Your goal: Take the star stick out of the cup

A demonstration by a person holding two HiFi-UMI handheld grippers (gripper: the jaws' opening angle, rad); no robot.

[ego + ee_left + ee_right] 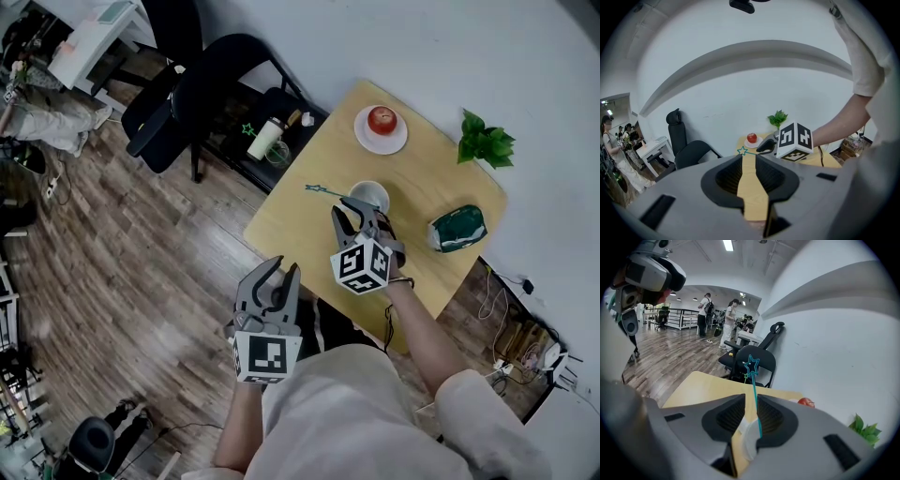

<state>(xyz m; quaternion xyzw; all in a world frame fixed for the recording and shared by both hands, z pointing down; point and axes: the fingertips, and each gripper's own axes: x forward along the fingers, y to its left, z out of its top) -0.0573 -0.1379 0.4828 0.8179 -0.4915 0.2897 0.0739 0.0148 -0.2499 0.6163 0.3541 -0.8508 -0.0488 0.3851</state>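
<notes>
Broadly, wood-plank floor (141, 281) meets a white wall (469, 56). A pale wooden table (300, 225) stands by it, with a black chair (202, 84) beside. Both tongs gape: the left gripper (286, 265) is empty and off the table, while the right gripper (352, 208) is at the white cup (370, 195), whose leaning star stick (323, 190) rises between its jaws.

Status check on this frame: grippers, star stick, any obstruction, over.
Left gripper open, empty, held back. Right gripper open, jaws straddling the star stick above the cup. Stick not yet lifted out. Nothing seen blocking it.
</notes>
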